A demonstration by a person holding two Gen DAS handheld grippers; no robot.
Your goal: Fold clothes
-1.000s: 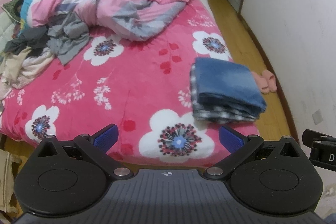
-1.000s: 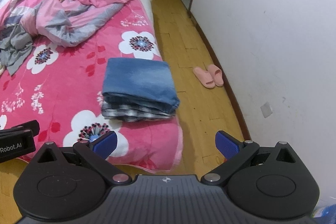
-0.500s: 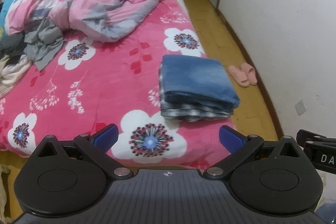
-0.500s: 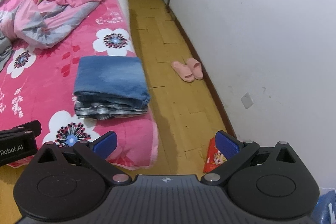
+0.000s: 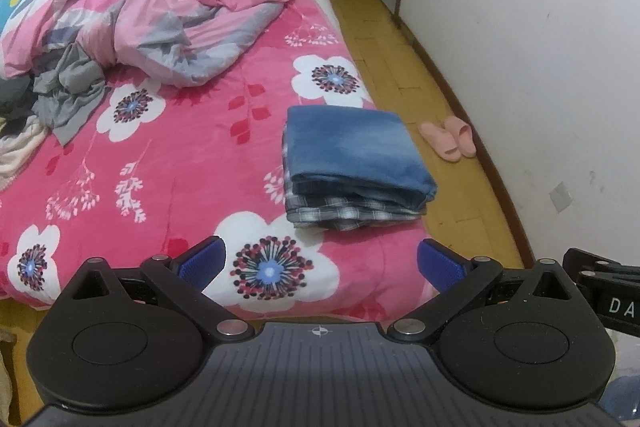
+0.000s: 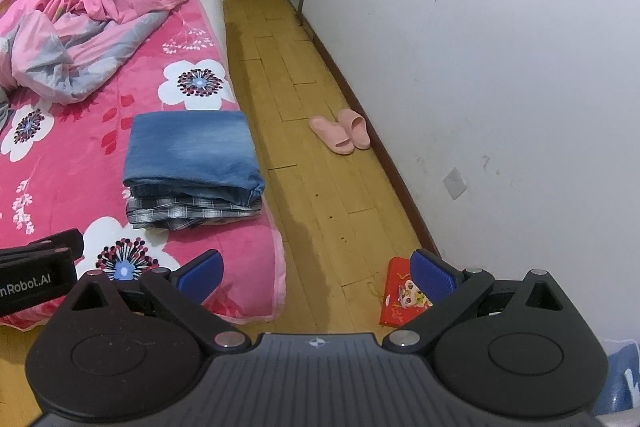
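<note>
Pink slippers (image 6: 340,131) on floor, well apart from bed (image 6: 80,155).

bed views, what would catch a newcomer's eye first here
The pink flowered bedspread fills most of the left view. On its right edge sits a neat stack: folded jeans on a plaid garment. A rumpled pink quilt is heaped at the far end, and both grippers, left and right, are open and empty.

Two folded garments (image 5: 356,151), two slippers (image 5: 450,139).
</note>
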